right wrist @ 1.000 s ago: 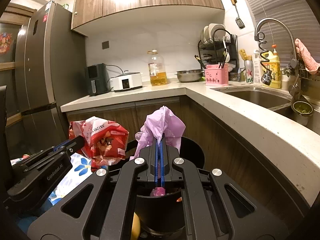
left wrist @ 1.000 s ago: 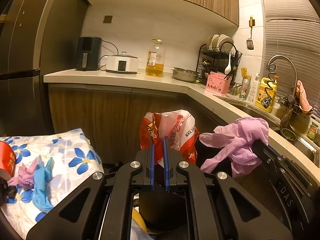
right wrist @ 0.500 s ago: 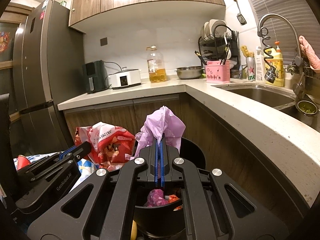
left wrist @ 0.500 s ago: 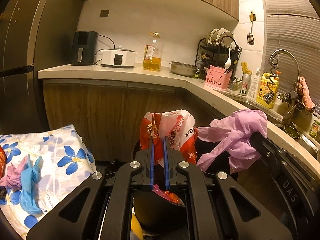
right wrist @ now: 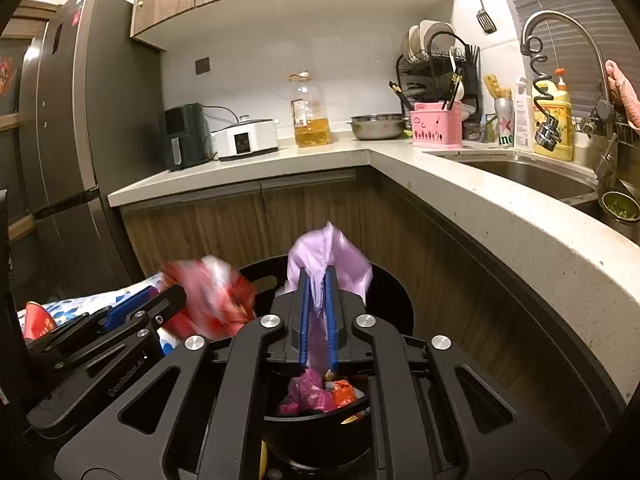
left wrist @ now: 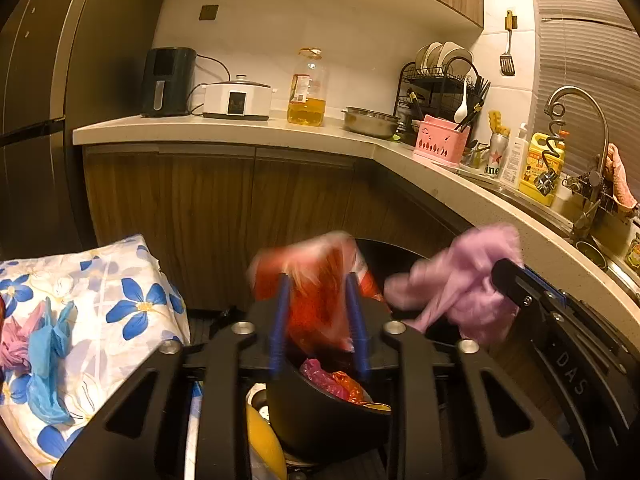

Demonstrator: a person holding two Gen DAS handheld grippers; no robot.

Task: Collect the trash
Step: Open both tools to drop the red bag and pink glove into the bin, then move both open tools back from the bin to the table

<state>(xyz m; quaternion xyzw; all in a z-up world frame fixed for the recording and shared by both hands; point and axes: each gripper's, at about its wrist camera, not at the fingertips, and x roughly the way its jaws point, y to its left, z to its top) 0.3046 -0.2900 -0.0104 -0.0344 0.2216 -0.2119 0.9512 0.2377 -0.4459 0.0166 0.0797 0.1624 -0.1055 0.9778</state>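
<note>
Above a black bin (right wrist: 394, 300) at the foot of the kitchen cabinets, both hand-held grippers hang over its mouth. On the left hand-held gripper (left wrist: 318, 320) the jaws have just been opening; the red wrapper (left wrist: 316, 292) sits blurred between the parted blue fingers (left wrist: 279, 320), no longer pinched. On the right hand-held gripper (right wrist: 316, 320) the jaws have also just been opening, though only slightly; the purple bag (right wrist: 330, 264) is between the fingers (right wrist: 304, 316), which stand just apart beside it, and whether they press it I cannot tell. Inside the bin lie pink and orange scraps (right wrist: 316, 394). Left of it, a floral cloth (left wrist: 120, 300) carries blue and purple gloves (left wrist: 44, 356).
</note>
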